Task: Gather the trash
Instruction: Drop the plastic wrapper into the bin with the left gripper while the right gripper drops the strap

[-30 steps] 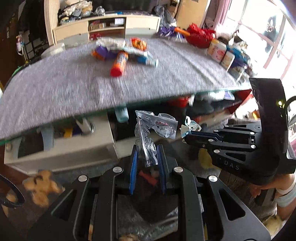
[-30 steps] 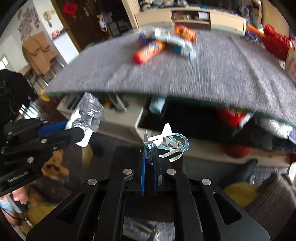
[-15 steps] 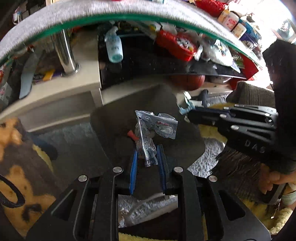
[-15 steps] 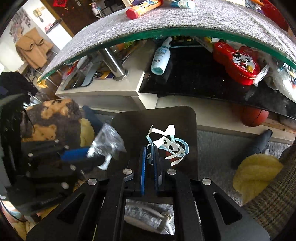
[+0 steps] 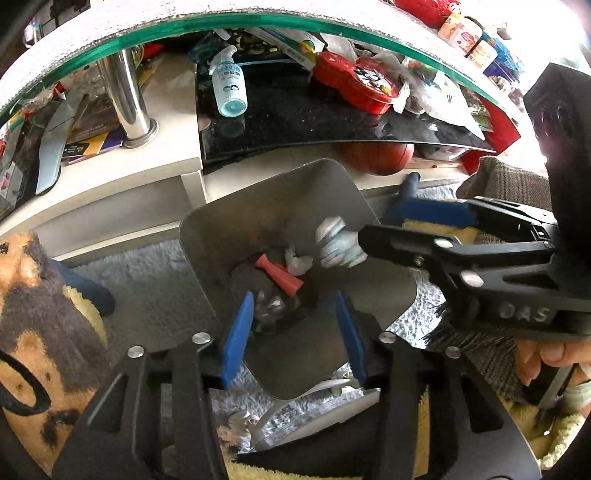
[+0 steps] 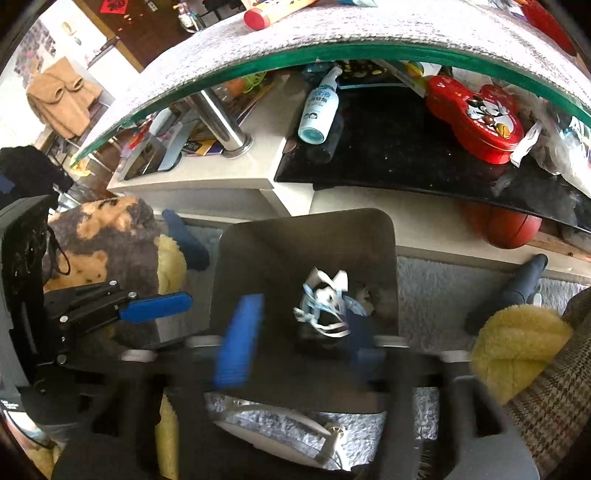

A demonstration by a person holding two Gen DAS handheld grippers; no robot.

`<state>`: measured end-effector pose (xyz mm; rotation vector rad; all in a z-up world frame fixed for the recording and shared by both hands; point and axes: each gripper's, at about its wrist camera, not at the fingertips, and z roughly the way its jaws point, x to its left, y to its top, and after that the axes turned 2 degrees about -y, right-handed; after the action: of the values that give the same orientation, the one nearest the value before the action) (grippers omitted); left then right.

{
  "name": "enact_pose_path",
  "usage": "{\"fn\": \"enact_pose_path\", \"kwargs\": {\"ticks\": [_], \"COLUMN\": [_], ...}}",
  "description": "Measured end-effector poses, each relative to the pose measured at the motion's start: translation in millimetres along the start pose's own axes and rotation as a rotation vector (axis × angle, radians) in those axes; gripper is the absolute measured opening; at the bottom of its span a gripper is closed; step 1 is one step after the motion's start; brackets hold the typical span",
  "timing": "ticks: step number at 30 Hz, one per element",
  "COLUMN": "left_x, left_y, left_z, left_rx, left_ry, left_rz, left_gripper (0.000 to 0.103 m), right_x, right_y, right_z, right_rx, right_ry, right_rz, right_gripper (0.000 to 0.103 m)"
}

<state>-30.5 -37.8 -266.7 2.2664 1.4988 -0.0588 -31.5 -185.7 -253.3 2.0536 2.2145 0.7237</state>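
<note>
You are low beside a glass tabletop covered with a grey mat, looking under it at a cluttered lower shelf with a spray bottle and a red tin, and down at a pale shaggy rug. On the rug stands a dark metal bin with its mouth open towards you.

Your left hand-held gripper hangs over the bin's near edge, its blue pads spreading apart with nothing pressed between them. The crumpled clear wrapper lies loose just past the left pad, down inside the bin, beside a red cone-shaped piece.

Your right hand-held gripper is over the same bin, its jaws also opening and motion-blurred. The tangle of white and pale-blue strips sits between the pads, free of both, over the bin's inside. In the left view that same tangle shows as a blurred pale lump at the right gripper's tip.
</note>
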Motion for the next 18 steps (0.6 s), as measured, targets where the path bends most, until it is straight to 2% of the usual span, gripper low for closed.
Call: {"fn": "enact_pose_path", "kwargs": {"ticks": [3,4,8,11,18], "left_x": [0.1,0.0,-0.9,-0.2,8.2], "left_y": [0.6,1.0,4.4,9.0,26.4], "left_z": [-3.0,-4.7,-12.2,-17.8,-36.9], "left_rx": [-0.005,-0.008,-0.024,-0.034,-0.068], "left_ry": [0.012,0.019,0.050,0.059,0.088], "left_rz": [0.004,0.008,0.028,0.032,0.035], "left_gripper": [0.058,0.066,0.084,0.093,0.095], "right_x": [-4.3,-6.7,-11.7,-13.5,-19.1], "right_y": [3.1,4.8,11.9,17.6,41.7], "right_z": [-3.0,-5.2,-13.5,-19.6,-46.9], "right_rx": [-0.010,-0.016,-0.038,-0.049,-0.113], "right_ry": [-0.004,-0.011,-0.048,-0.056,-0.075], "right_rz": [0.021,0.028,0.034,0.032,0.034], "right_gripper": [0.067,0.068,0.084,0.088,0.091]}}
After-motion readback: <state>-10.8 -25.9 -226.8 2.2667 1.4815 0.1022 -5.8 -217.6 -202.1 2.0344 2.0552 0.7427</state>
